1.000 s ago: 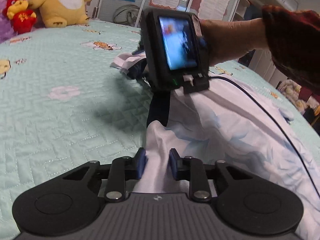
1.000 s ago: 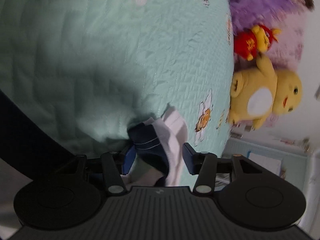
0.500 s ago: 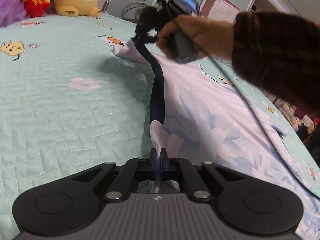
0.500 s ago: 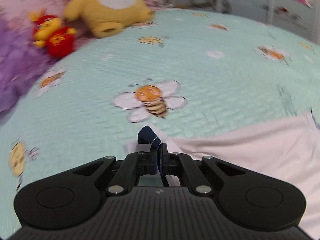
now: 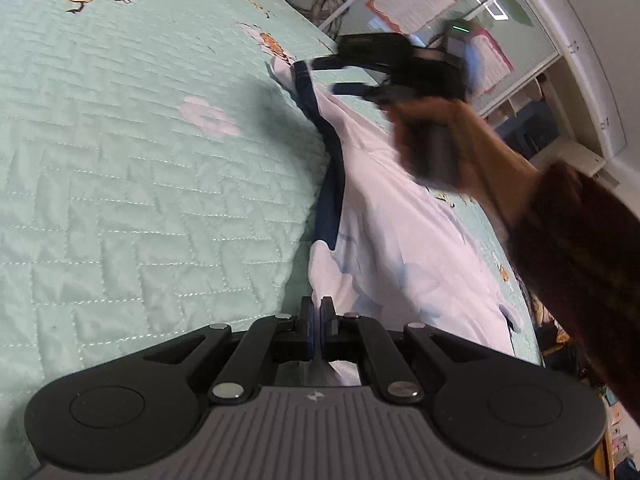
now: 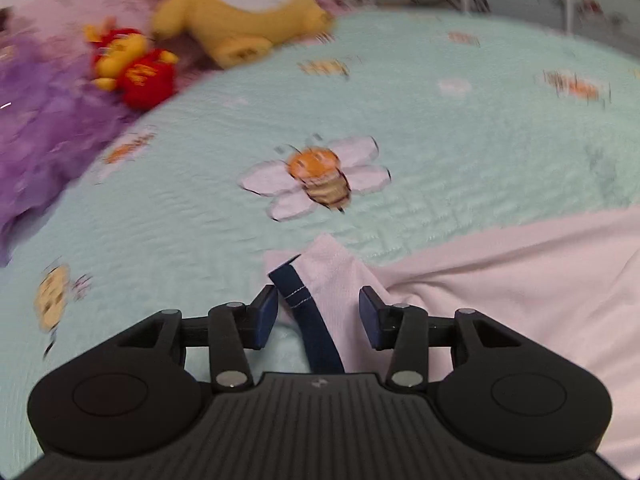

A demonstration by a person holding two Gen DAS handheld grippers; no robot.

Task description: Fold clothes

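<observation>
Both grippers are black plastic: ribbed grey-black housing, two round discs, silver screws on the linkages, blue pads (image 6: 267, 316). The person's sleeve (image 5: 576, 264) is dark maroon with a faint pattern.

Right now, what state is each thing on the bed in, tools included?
Left tool: shut on the white garment's near edge.
Right tool: jaws opening, pads clear of the cloth, navy trim between them.
White garment: spread on the quilt, navy trim along its edge, far corner lying loose.
Quilt: flat under the garment.
Yellow plush: sitting at the head of the bed.
Red plush: beside it, blurred.
</observation>
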